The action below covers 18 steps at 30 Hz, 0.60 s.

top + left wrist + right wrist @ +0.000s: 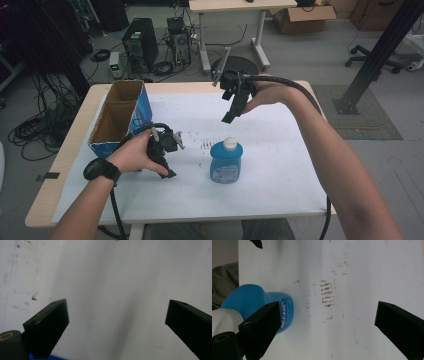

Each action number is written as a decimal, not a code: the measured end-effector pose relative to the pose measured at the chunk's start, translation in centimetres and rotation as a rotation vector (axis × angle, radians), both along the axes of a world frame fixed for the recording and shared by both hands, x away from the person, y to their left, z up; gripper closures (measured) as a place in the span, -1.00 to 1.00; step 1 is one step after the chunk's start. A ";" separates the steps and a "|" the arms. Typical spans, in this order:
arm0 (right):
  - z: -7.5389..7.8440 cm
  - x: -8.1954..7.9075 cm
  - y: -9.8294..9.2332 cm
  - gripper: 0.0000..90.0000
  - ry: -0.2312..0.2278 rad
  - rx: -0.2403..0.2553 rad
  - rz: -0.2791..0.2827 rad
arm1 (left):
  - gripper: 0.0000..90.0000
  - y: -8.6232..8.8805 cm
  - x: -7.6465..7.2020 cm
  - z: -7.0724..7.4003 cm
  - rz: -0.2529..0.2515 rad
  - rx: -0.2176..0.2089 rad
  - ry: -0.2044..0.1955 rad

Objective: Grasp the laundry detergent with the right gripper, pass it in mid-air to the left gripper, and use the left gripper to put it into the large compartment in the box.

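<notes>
A blue bottle [226, 162] with a white cap stands upright on the white sheet near the table's middle. My left gripper [167, 170] rests low on the sheet to the bottle's left, pointing down, jaws wide apart with only bare sheet between them [117, 315]. My right gripper [231, 116] hangs in the air above and behind the bottle, tilted down toward it. Its jaws are open with nothing between them [327, 317]. In the right gripper view the blue bottle [254, 300] lies behind the left jaw, its white cap [224, 318] at the lower left edge.
An open blue cardboard box [121, 116] with two compartments stands at the table's back left corner. Brown smudges [327, 293] mark the white sheet [280, 150] just left of the bottle. The table's front edge [175, 217] runs close to the person's body.
</notes>
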State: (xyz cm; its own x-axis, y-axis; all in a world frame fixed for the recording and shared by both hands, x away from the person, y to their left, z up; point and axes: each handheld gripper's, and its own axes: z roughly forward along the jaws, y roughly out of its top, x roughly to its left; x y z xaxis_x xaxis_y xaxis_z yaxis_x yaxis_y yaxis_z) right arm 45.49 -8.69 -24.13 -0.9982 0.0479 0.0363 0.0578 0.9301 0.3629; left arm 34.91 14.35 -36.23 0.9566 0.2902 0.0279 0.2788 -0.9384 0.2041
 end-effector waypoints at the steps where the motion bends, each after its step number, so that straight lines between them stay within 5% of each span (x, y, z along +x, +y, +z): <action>1: 0.1 0.0 0.0 -0.85 -0.001 0.006 0.000 | -0.87 0.0 0.0 0.0 0.000 0.000 0.000; 11: 1.9 -0.6 -1.2 -0.87 -0.024 0.070 -0.002 | -0.87 -0.1 -0.1 1.1 -0.002 -0.003 -0.011; 18: 3.9 -1.9 -2.8 -0.90 -0.058 0.177 0.016 | -0.87 -0.2 -0.3 1.8 -0.002 -0.012 -0.018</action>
State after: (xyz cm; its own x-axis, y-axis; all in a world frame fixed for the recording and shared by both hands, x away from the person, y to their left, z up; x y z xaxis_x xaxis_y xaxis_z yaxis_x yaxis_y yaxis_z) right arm 43.61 -11.52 -20.21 -0.9994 0.0303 -0.0149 0.0180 0.8521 0.5231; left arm 34.61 14.18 -34.40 0.9564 0.2890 0.0412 0.2734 -0.9363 0.2204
